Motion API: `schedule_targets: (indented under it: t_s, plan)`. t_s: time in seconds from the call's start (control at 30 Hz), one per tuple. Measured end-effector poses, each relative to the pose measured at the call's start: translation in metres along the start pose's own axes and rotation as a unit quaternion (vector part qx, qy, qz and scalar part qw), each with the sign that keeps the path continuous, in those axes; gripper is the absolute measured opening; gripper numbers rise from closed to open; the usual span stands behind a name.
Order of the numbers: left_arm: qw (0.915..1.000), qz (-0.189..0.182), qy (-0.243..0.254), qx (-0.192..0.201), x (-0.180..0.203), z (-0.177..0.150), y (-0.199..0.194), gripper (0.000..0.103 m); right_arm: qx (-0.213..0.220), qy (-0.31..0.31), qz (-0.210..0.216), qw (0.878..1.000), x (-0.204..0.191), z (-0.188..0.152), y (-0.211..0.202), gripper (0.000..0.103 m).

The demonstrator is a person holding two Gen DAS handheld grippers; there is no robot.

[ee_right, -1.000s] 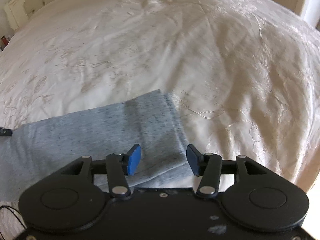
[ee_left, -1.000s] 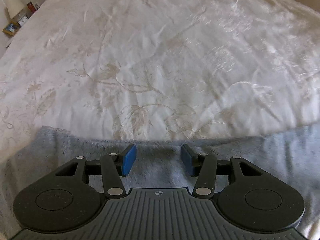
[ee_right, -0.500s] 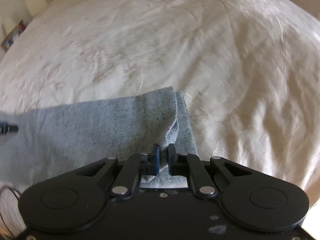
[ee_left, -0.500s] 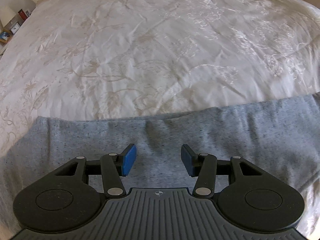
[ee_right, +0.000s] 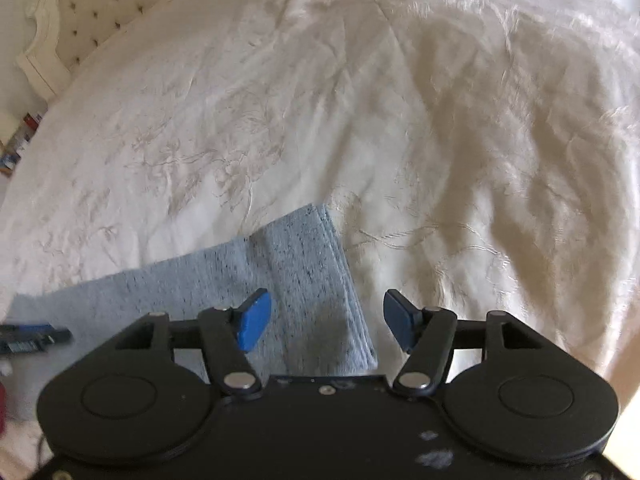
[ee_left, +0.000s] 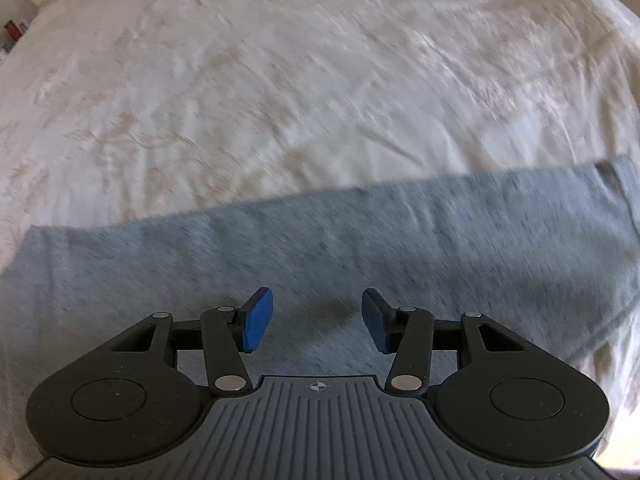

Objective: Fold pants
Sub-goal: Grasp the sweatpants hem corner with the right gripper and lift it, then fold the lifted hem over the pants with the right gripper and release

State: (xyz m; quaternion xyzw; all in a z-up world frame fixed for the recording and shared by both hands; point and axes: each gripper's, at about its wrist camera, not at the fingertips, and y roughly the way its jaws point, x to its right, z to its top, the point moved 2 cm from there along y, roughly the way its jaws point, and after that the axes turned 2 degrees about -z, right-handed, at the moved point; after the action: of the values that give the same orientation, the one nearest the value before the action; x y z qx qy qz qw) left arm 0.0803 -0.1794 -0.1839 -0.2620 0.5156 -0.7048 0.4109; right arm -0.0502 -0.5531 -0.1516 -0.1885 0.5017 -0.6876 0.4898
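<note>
The grey heathered pants (ee_left: pixel 360 240) lie flat in a long band across the near part of the white bed. My left gripper (ee_left: pixel 318 320) is open and empty, its blue pads (ee_left: pixel 258 316) just above the fabric's middle. In the right wrist view the pants' right end (ee_right: pixel 304 264) shows stacked layered edges. My right gripper (ee_right: pixel 328 322) is open and empty above that end, its fingers apart on either side of the layered edge.
The white embroidered bedspread (ee_left: pixel 300 80) stretches far beyond the pants. A tufted headboard (ee_right: pixel 92 12) stands at the far left in the right wrist view. The other gripper's tip (ee_right: pixel 32 340) shows at the left edge. Clutter lies beside the bed at the left (ee_left: pixel 12 30).
My right gripper, shut on the pants' end half a second ago, has opened and let go; the end now lies flat. My left gripper has drawn back over the pants, still open.
</note>
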Motion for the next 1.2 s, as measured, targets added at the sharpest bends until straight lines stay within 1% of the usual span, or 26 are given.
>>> schedule_targets:
  t_s: [0.07, 0.17, 0.23, 0.27, 0.33, 0.37, 0.4, 0.43, 0.47, 0.5, 0.57, 0.7, 0.83, 0.9, 0.97, 1.03, 1.1, 1.17, 1.2]
  plan:
    - [0.9999, 0.000, 0.009, -0.009, 0.007, -0.004, 0.006, 0.049, -0.023, 0.010, 0.025, 0.999, 0.006, 0.007, 0.014, 0.067]
    - [0.9997, 0.003, 0.014, -0.020, 0.011, -0.006, 0.016, 0.049, -0.064, 0.010, 0.041, 0.997, 0.012, 0.009, 0.039, 0.067]
    - [0.9996, 0.003, 0.010, -0.027, 0.010, -0.005, 0.021, 0.049, -0.090, 0.011, 0.053, 0.994, 0.014, 0.009, 0.056, 0.069]
    - [0.9995, 0.002, 0.008, -0.029, 0.010, -0.004, 0.023, 0.049, -0.099, 0.015, 0.065, 0.993, 0.015, 0.010, 0.064, 0.069]
    - [0.9994, 0.001, 0.010, -0.032, 0.010, -0.002, 0.024, 0.049, -0.102, 0.028, 0.086, 0.991, 0.016, 0.011, 0.073, 0.069]
    - [0.9994, 0.002, 0.012, -0.034, 0.010, -0.001, 0.024, 0.049, -0.103, 0.035, 0.096, 0.989, 0.016, 0.013, 0.077, 0.061]
    - [0.9993, 0.003, 0.012, -0.034, 0.010, 0.000, 0.023, 0.049, -0.105, 0.044, 0.108, 0.988, 0.015, 0.015, 0.079, 0.036]
    - [0.9993, 0.005, 0.013, -0.034, 0.011, 0.001, 0.021, 0.048, -0.109, 0.054, 0.119, 0.985, 0.013, 0.017, 0.082, 0.024]
    - [0.9994, 0.005, 0.012, -0.032, 0.011, 0.003, 0.018, 0.048, -0.113, 0.059, 0.129, 0.983, 0.011, 0.018, 0.083, 0.017]
    - [0.9995, 0.004, 0.011, -0.029, 0.012, 0.005, 0.015, 0.048, -0.113, 0.061, 0.137, 0.982, 0.009, 0.019, 0.081, 0.016]
    - [0.9998, -0.006, 0.011, -0.018, 0.016, 0.011, 0.008, 0.048, -0.100, 0.052, 0.132, 0.985, 0.001, 0.021, 0.071, 0.016]
    - [0.9995, -0.017, 0.026, -0.002, 0.033, 0.030, 0.009, 0.048, -0.065, 0.067, 0.140, 0.986, -0.005, 0.030, 0.038, 0.015]
    - [0.9992, -0.012, 0.036, -0.014, 0.047, 0.050, 0.034, 0.048, -0.036, 0.072, 0.151, 0.985, -0.013, 0.039, 0.009, 0.014]
    - [0.9990, -0.006, 0.036, -0.026, 0.048, 0.055, 0.048, 0.049, -0.030, 0.076, 0.158, 0.984, -0.017, 0.044, 0.000, 0.011]
    - [0.9991, -0.006, 0.035, -0.023, 0.047, 0.060, 0.049, 0.049, -0.029, 0.071, 0.155, 0.985, -0.020, 0.047, -0.006, 0.011]
    - [0.9995, -0.008, 0.029, -0.013, 0.044, 0.061, 0.039, 0.049, -0.027, 0.066, 0.152, 0.986, -0.025, 0.049, -0.010, 0.011]
    - [0.9997, -0.004, 0.024, 0.008, 0.040, 0.056, 0.023, 0.049, -0.026, 0.066, 0.152, 0.986, -0.028, 0.050, -0.013, 0.011]
    - [0.9993, -0.004, 0.030, 0.023, 0.037, 0.042, 0.006, 0.049, -0.027, 0.066, 0.147, 0.987, -0.030, 0.050, -0.013, 0.011]
    - [0.9992, -0.006, 0.032, 0.023, 0.036, 0.032, -0.001, 0.049, -0.027, 0.066, 0.147, 0.987, -0.030, 0.049, -0.014, 0.011]
